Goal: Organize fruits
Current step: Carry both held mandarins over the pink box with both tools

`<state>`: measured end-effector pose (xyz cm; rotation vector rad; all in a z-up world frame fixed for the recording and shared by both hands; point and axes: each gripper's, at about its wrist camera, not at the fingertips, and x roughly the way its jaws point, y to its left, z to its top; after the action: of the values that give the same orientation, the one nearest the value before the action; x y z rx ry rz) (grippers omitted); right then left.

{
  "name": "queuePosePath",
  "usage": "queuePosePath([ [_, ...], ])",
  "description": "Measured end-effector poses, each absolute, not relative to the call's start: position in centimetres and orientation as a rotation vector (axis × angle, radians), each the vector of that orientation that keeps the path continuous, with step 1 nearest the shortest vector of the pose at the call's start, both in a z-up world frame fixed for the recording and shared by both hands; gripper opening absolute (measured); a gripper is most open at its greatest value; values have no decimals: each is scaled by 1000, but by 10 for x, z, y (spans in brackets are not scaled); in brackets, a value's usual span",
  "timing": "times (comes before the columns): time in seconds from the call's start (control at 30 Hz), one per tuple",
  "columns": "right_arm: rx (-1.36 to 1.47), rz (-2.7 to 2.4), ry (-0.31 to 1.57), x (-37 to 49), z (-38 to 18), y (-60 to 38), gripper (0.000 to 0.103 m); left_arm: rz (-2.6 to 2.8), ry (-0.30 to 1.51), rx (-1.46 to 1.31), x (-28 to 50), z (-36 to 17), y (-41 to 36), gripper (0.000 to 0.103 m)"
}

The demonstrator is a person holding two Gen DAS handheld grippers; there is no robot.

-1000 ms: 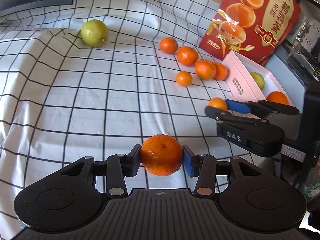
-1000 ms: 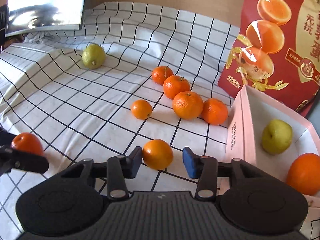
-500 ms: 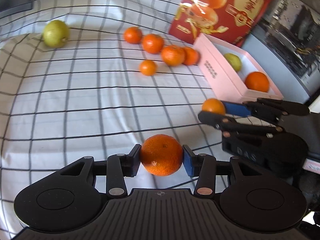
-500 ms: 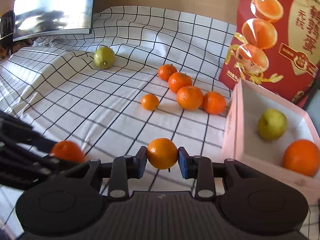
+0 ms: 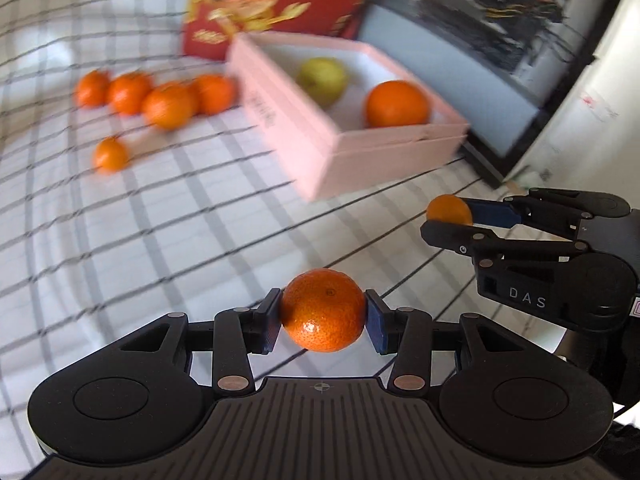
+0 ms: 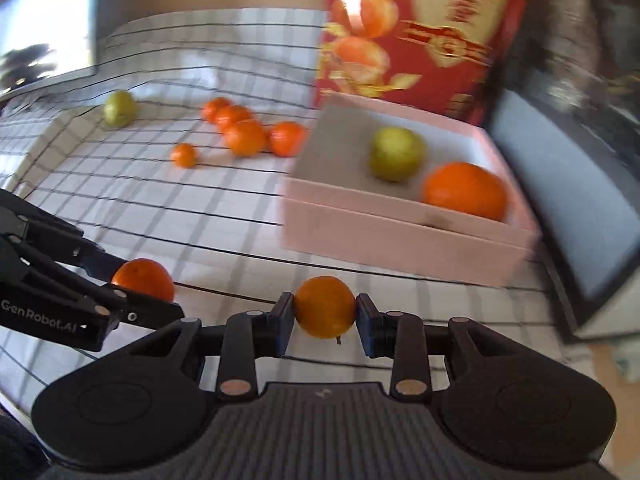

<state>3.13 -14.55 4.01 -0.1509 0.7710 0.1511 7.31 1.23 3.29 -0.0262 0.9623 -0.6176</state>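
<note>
Two claws each carry a fruit above the gridded cloth (image 5: 168,216) that covers the tabletop. In the left wrist view, the left claw (image 5: 322,318) has its blue pads pressed on both sides of a mandarin (image 5: 323,309), which sits squarely between the fingertips, clear of the cloth. At about 2 o'clock from it, the right claw (image 5: 454,216) reaches in from the right edge, clamped on a smaller orange (image 5: 449,209) at its tips.

In the right wrist view, the right claw (image 6: 325,316) is closed about as tight as it goes on that smaller orange (image 6: 325,306), centred between the pads. At 9 o'clock, the left claw (image 6: 150,292) comes in from the left with its mandarin (image 6: 144,278).

Farther off, at roughly 1 o'clock in both views, a pink box (image 6: 400,240) stands on the cloth, holding a green fruit (image 6: 396,154) and a large orange (image 6: 464,190) side by side. At about 11 o'clock, five loose mandarins (image 6: 244,136) lie on the cloth: four bunched in a row beside the box and a small one (image 6: 183,155) just apart, nearer the camera. Another green fruit (image 6: 119,108) lies well to their left. Behind the box stands a red carton (image 6: 420,40) printed with oranges. The background is blurred.
</note>
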Motion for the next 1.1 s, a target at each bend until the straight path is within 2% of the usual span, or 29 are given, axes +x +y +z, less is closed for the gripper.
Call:
queuePosePath([
  [0.47,-71,-9,607,46,98,-216,33,-642,739,46,142,117,-54,49],
  [0.73,-61,-6,540,73,113,-233,33,-560,795,7,187,102,-73,49],
  [1.1,-46,21,586,95,95,-249,33,-516,829,-56,195,79,-70,49],
])
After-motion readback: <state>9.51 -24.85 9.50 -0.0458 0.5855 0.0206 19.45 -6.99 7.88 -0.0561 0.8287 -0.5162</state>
